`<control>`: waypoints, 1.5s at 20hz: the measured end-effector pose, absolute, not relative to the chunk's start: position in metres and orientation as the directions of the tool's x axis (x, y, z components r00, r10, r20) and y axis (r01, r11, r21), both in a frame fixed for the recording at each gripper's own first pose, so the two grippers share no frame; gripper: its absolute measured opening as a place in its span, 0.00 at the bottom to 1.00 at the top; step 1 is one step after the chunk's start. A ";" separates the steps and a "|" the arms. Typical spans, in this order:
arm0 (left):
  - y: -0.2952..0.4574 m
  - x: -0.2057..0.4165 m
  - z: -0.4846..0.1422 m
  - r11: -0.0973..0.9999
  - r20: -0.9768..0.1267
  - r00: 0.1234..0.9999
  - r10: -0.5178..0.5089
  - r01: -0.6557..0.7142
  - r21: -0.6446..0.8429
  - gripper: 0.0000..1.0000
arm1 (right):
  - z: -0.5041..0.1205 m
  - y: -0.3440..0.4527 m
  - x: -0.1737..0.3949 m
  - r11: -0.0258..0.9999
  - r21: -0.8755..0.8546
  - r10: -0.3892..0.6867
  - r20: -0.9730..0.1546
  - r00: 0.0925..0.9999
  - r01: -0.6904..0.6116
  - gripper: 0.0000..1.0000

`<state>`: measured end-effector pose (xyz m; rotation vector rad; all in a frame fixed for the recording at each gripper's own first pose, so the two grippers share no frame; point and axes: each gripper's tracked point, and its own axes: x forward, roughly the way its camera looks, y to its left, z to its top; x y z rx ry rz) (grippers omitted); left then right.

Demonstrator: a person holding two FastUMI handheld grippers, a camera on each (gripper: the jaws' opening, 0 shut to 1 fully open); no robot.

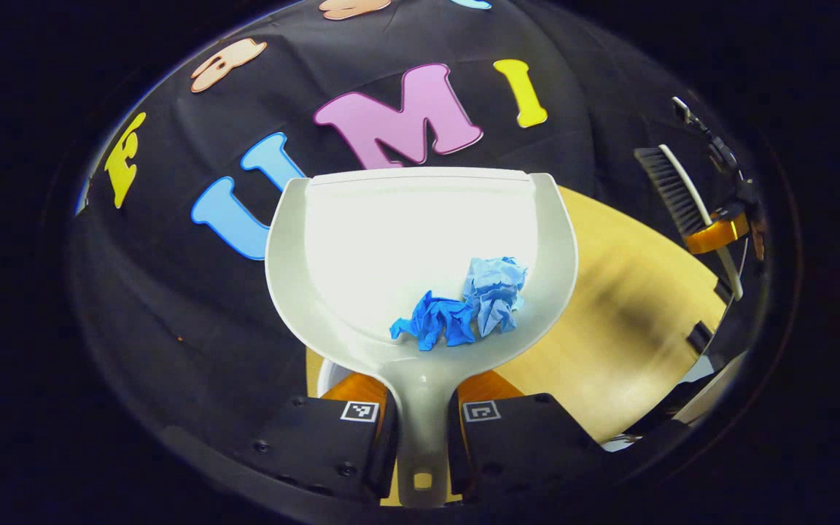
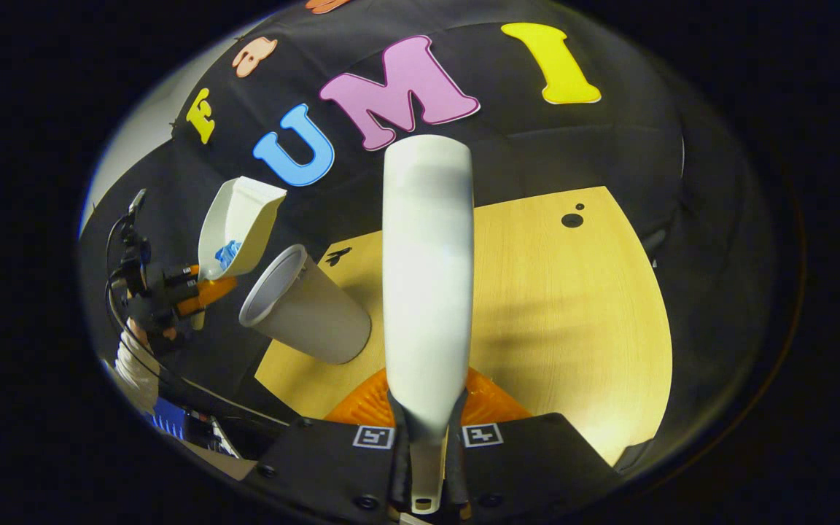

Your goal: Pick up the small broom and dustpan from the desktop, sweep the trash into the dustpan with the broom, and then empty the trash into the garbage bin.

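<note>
A pale wooden bench [image 2: 558, 306] fills the centre and right of the right gripper view, backed by the booth's black cloth wall [image 2: 595, 146]; two dark round marks [image 2: 572, 219] sit near its far edge at upper right. At the left of that view, a hand with a white sleeve [image 2: 135, 368] holds the left gripper [image 2: 205, 288] raised, its dustpan [image 2: 238, 222] tilted steeply, mouth up, just above and beside the open rim of the white garbage bin [image 2: 303, 306], which stands on the bench's left corner. In the left gripper view, the left gripper's two fingers press on the dustpan's handle at bottom centre; two crumpled blue paper scraps [image 1: 467, 302] lie in the pan's lower right, near the handle. In the right gripper view, the right gripper [image 2: 426, 437] pinches the handle of the small broom [image 2: 427, 277] at bottom centre, its white back rising up the middle of the frame. At the right edge of the left gripper view the broom's dark bristles show, well apart from the dustpan.
</note>
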<state>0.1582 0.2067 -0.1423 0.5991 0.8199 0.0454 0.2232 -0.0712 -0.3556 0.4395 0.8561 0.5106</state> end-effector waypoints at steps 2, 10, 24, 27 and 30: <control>0.240 0.156 -0.148 0.790 -0.641 0.684 0.349 0.154 0.594 0.25 | -0.362 -0.064 0.219 0.784 0.563 0.604 -0.600 0.523 -0.260 0.19; 0.346 0.142 -0.144 0.473 -0.547 0.559 0.623 0.289 0.833 0.26 | -0.367 -0.048 0.210 0.764 0.563 0.642 -0.614 0.459 -0.315 0.19; 0.373 0.153 -0.110 -0.298 -0.207 0.768 0.606 0.461 0.836 0.25 | -0.387 -0.047 0.207 0.791 0.511 0.611 -0.657 0.441 -0.335 0.19; 0.367 0.156 -0.112 -0.204 -0.211 0.784 0.583 0.393 0.897 0.25 | -0.388 -0.048 0.209 0.799 0.500 0.601 -0.659 0.452 -0.334 0.19; 0.357 0.159 -0.114 -0.004 -0.247 0.798 0.550 0.298 0.955 0.25 | -0.377 -0.046 0.210 0.795 0.513 0.606 -0.641 0.470 -0.325 0.19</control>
